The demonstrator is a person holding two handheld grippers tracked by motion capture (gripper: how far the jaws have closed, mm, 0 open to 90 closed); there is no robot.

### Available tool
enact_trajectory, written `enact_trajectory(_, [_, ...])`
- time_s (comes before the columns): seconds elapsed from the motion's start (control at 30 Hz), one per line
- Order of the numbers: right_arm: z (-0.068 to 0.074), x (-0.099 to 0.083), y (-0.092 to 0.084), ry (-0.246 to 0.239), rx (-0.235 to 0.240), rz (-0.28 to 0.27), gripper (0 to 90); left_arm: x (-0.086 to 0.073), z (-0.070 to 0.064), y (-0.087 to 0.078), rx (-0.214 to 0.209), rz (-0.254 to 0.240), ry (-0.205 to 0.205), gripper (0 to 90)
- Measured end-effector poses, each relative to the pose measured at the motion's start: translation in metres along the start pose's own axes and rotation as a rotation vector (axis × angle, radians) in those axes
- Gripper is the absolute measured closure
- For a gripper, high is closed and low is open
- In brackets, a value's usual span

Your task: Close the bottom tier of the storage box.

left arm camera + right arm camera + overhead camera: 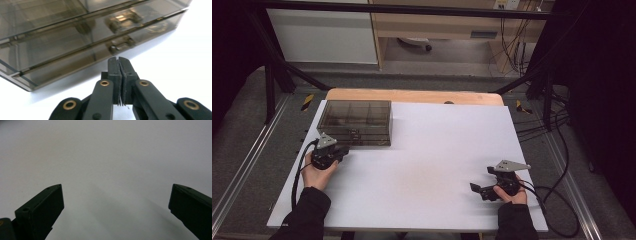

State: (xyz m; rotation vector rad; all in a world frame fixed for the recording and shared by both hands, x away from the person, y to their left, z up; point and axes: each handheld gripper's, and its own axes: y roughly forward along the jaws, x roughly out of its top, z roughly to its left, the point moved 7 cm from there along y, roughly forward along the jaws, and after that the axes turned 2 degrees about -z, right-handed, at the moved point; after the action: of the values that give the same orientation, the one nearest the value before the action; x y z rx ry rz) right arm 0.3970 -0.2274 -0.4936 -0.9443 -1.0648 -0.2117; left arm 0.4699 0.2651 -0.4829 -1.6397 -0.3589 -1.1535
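Observation:
A smoky transparent plastic organiser box (357,121) with a closed lid lies at the far left of the white table (427,165). My left gripper (343,152) rests just in front of the box's near edge, jaws pressed together with nothing between them. In the left gripper view the shut tips (118,59) point at the box's front wall (75,47), close to a small latch (119,45). My right gripper (475,188) lies near the table's front right, held by a hand. In the right gripper view its jaws stand wide apart (116,195) over bare white surface.
The table's wooden far edge (412,95) shows behind the white top. Black cables (557,200) trail off the right side and from the left gripper. A dark metal frame (277,70) surrounds the table, and a cabinet stands at the back.

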Motion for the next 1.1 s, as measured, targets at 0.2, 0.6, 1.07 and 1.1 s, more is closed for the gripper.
enact_trajectory(0.2, [0.0, 0.0, 0.0, 0.0, 0.001, 0.0, 0.5, -0.006, -0.009, -0.012, -0.021, -0.014, 0.01, 70.5])
enact_trajectory(0.6, [0.0, 0.0, 0.0, 0.0, 0.001, -0.001, 0.5, -0.019, -0.023, -0.03, -0.063, 0.004, 0.025, 30.3])
enact_trajectory(1.07, [0.001, 0.0, -0.001, 0.003, 0.004, 0.002, 0.5, -0.037, -0.023, -0.048, -0.053, 0.022, 0.046, 9.3])
enact_trajectory(1.1, [0.001, -0.001, -0.001, 0.003, 0.005, 0.002, 0.5, -0.039, -0.023, -0.049, -0.055, 0.023, 0.049, 8.7])
